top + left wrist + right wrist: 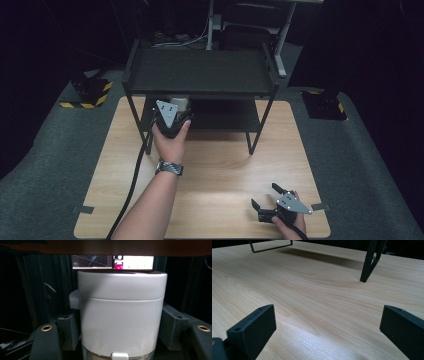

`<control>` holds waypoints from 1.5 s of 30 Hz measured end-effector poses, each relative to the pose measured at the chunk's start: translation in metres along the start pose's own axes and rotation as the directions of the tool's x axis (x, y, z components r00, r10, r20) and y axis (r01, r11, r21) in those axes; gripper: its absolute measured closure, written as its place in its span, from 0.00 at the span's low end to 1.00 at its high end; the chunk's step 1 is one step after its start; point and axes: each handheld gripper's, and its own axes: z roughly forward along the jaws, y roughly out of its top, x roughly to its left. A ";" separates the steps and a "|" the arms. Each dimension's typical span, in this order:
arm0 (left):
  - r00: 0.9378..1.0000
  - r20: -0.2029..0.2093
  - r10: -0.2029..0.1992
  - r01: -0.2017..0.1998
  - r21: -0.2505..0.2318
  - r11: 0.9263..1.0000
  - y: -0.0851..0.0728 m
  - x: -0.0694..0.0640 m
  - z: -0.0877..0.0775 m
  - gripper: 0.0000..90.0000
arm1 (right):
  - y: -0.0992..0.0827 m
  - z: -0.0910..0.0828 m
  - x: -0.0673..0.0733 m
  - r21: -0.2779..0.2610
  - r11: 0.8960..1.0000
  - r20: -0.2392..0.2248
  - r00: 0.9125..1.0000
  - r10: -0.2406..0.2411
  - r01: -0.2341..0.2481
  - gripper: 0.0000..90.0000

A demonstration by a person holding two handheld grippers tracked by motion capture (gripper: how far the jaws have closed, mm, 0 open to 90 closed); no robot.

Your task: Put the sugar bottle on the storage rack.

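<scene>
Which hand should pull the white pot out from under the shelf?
Left. The left gripper already has its jaws either side of the white pot; the right gripper sits open, far off.

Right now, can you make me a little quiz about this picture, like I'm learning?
1. True or false: the right gripper is holding something.
2. Which gripper has its jaws on either side of the white canister: A) left, B) right?
3. Fill in: the black shelf rack stands on the wooden ____.

Key:
1. False; its jaws are spread wide over bare table.
2. A; the left gripper reaches under the rack's top shelf.
3. table.
</scene>
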 end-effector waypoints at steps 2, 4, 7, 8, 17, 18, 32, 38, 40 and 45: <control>1.000 -0.005 -0.016 0.016 0.003 1.000 -0.002 -0.001 0.004 0.34 | 0.000 0.000 0.000 -0.002 1.000 -0.002 1.000 -0.001 0.001 0.00; 1.000 -0.005 -0.025 0.025 0.006 1.000 -0.002 -0.001 0.006 0.34 | 0.000 0.000 0.000 -0.002 1.000 -0.002 1.000 -0.001 0.001 0.00; 1.000 -0.005 -0.020 0.020 0.005 1.000 -0.004 -0.002 0.009 0.34 | -0.001 0.000 0.000 -0.004 1.000 -0.004 1.000 -0.004 0.004 0.00; 1.000 -0.007 -0.019 0.019 0.004 1.000 -0.005 -0.003 0.009 0.34 | -0.001 0.000 0.000 -0.004 1.000 -0.004 1.000 -0.004 0.004 0.00; 1.000 0.002 -0.004 0.004 0.018 1.000 -0.005 -0.002 0.008 0.34 | -0.001 0.000 0.000 -0.005 1.000 -0.003 1.000 -0.008 0.008 0.00; 1.000 0.004 -0.009 0.008 0.018 1.000 -0.005 -0.001 0.008 0.34 | -0.001 0.000 0.000 -0.005 1.000 -0.004 1.000 -0.009 0.009 0.00; 0.998 0.053 -0.023 0.022 0.020 1.000 -0.002 0.009 -0.010 0.00 | 0.000 0.000 0.001 -0.002 1.000 -0.005 1.000 -0.015 0.015 0.00; 0.997 0.073 0.000 0.001 -0.011 1.000 -0.009 0.018 -0.039 0.00 | 0.000 0.000 0.001 0.000 1.000 -0.005 1.000 -0.017 0.017 0.00; 0.997 0.079 0.010 -0.009 -0.014 1.000 -0.011 0.020 -0.046 0.00 | 0.000 0.000 0.001 0.000 1.000 -0.004 1.000 -0.016 0.016 0.00; 0.995 0.092 0.026 -0.024 -0.024 0.999 -0.023 0.025 -0.068 0.00 | 0.001 0.000 0.001 0.002 1.000 -0.004 1.000 -0.016 0.016 0.00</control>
